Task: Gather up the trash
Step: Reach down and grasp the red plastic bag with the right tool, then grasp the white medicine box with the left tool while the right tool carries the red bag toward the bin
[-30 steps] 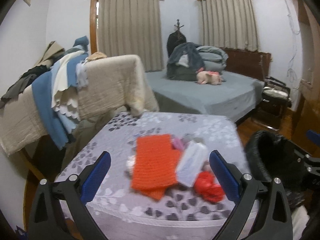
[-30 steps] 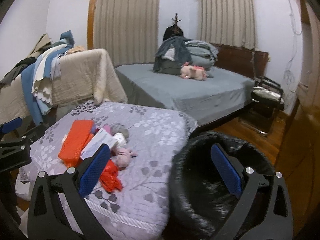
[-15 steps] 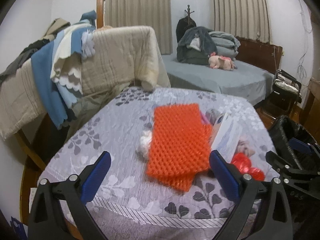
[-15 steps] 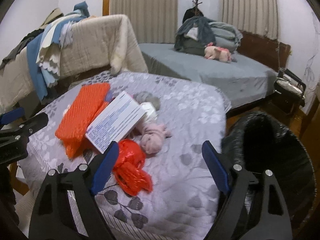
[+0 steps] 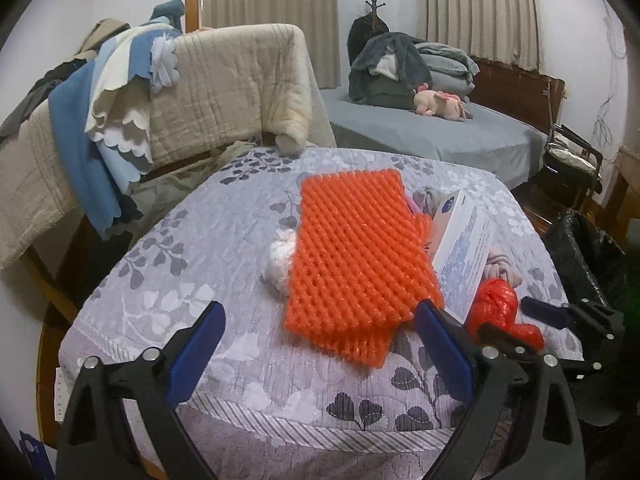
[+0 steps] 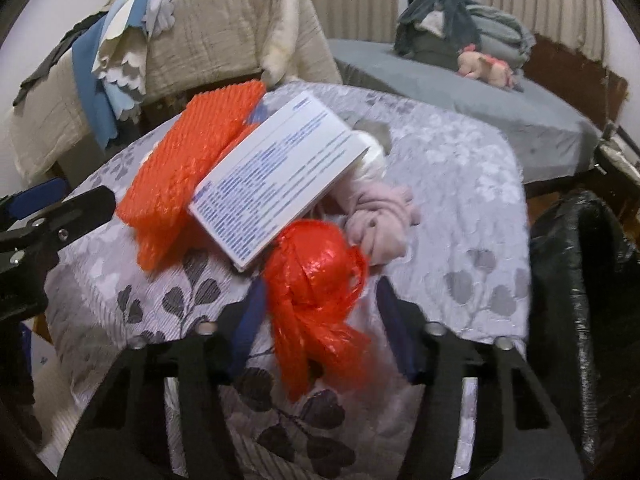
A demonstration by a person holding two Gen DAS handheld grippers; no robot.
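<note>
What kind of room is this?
Most likely a bedroom. There is a bed with a plush toy and folded bedding on it, and curtains over the windows.

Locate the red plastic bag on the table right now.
In the right wrist view the red plastic bag lies between the closing right gripper fingers, just below the white box and left of the pink cloth.
</note>
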